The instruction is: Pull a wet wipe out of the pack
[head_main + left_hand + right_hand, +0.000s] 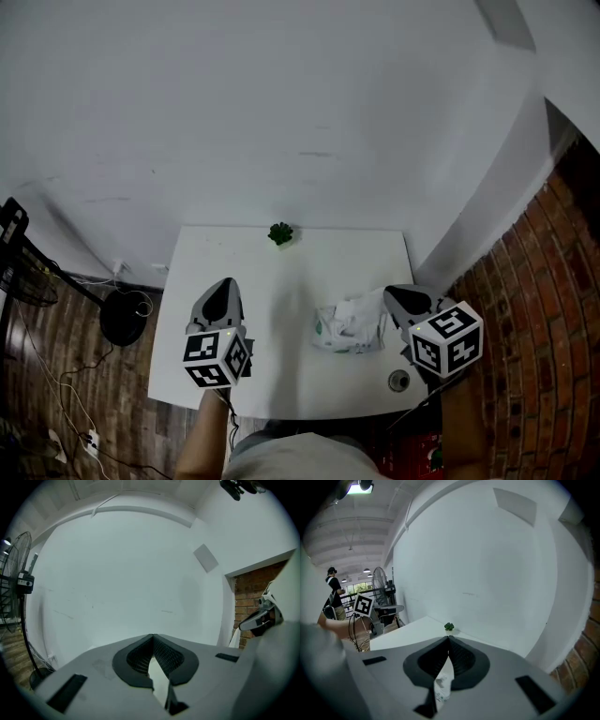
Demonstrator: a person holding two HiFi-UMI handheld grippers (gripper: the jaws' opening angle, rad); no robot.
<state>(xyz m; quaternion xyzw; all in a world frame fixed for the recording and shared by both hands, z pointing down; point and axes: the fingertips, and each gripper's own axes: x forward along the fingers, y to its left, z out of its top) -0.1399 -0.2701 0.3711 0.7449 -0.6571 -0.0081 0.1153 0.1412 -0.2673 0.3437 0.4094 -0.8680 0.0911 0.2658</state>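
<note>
The right gripper (449, 641) has its jaws together. The white printed stuff in the gap below them is probably the pack (349, 330), not a pinched wipe (361, 306). The pack lies right of centre on the table (234, 262), just beside this gripper. The left gripper (153, 637), lower left, is closed and empty. With nothing pinning the pack, a pull could lift it whole.

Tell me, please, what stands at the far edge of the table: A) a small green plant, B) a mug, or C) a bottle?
A: the head view shows a small green plant standing alone at the far edge of the white table, close to the wall.
</note>
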